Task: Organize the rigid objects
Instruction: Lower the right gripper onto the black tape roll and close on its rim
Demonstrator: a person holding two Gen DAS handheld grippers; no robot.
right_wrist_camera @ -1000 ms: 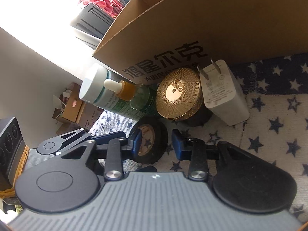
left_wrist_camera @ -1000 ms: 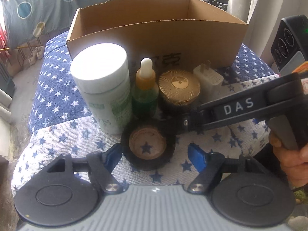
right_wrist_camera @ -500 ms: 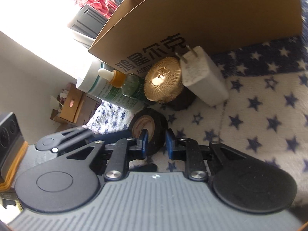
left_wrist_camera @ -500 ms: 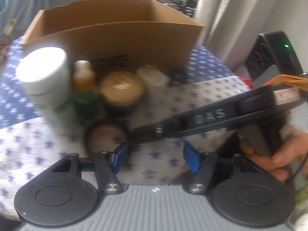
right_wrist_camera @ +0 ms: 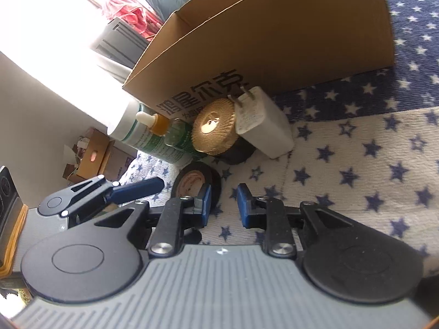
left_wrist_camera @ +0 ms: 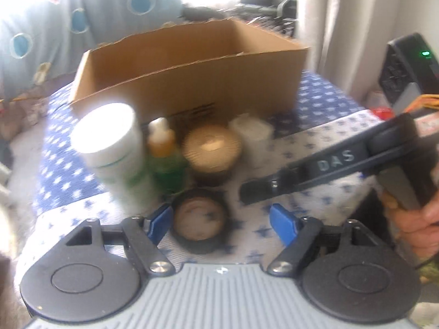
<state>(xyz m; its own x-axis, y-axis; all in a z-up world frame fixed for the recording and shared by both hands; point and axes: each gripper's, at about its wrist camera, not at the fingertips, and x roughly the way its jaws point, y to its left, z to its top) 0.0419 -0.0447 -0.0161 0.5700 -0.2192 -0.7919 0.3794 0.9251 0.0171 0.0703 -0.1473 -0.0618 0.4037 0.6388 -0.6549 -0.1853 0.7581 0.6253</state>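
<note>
A black tape roll (left_wrist_camera: 200,220) lies flat on the star-patterned blanket (left_wrist_camera: 315,148), between the fingers of my left gripper (left_wrist_camera: 221,222). Its jaws are opening; the left pad is at the roll's edge and the right pad is well clear. My right gripper (right_wrist_camera: 223,205) is drawn back to the right of the tape roll (right_wrist_camera: 192,181). Its jaws are opening from a narrow gap, with only blanket between them. In the blurred left wrist view the right gripper (left_wrist_camera: 247,194) reaches in from the right, with its tip just right of the roll.
Behind the tape stand a white-capped bottle (right_wrist_camera: 131,128), a green dropper bottle (right_wrist_camera: 170,134), a gold-lidded jar (right_wrist_camera: 214,128) and a white charger (right_wrist_camera: 263,126), all against an open cardboard box (right_wrist_camera: 274,41). A person's hand (left_wrist_camera: 419,219) holds the right gripper. The blanket drops off at the left.
The right gripper has pulled back off the tape roll, which sat between its fingers a second ago, and its gap narrowed. The left gripper's fingers narrowed, then widened again around the roll.
</note>
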